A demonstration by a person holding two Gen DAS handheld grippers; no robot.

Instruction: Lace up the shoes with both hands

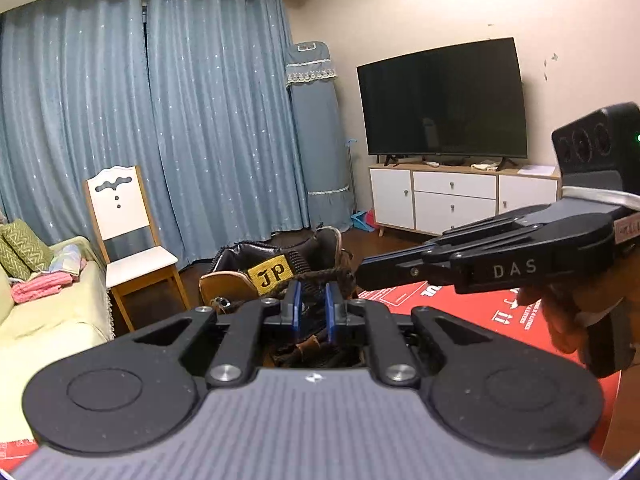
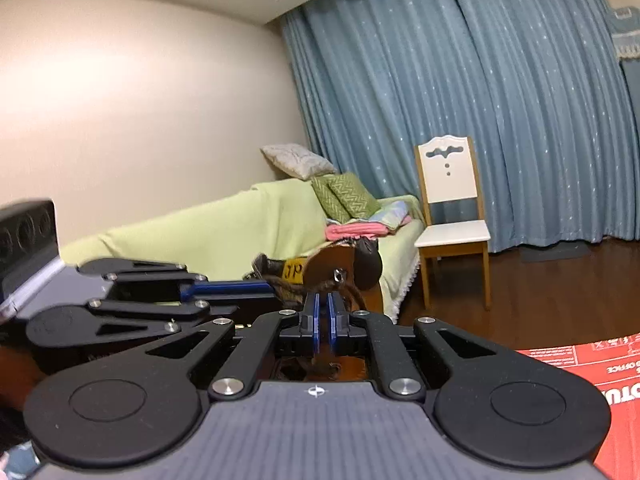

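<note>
**Reporter:** Two grippers at one boot — what is each doing?

**Me:** Nearest in my left wrist view, my left gripper (image 1: 313, 307) stands with its blue pads a little apart over the laces; whether they pinch the brown lace (image 1: 316, 277) crossing their tips, I cannot tell. My right gripper (image 2: 323, 312) has its pads nearly together, a thin slit between them, with lace at the tips; a grip there I cannot confirm either.

**Reporter:** Where is the boot?

**Me:** My brown leather boot (image 1: 240, 286) sits on a red printed carton (image 1: 460, 306), just beyond both sets of fingers, its yellow "JP" tongue label (image 1: 272, 274) facing my left camera.

**Reporter:** How will it handle?

**Me:** By my judgement the leather is stiff and heavy enough to stay put, while the braided lace is limp and thin and may slip. I would take it near the metal eyelet (image 2: 338, 276), close to its end. Beyond stand the wooden chair (image 1: 128, 236) and blue curtains (image 1: 160, 120).
</note>
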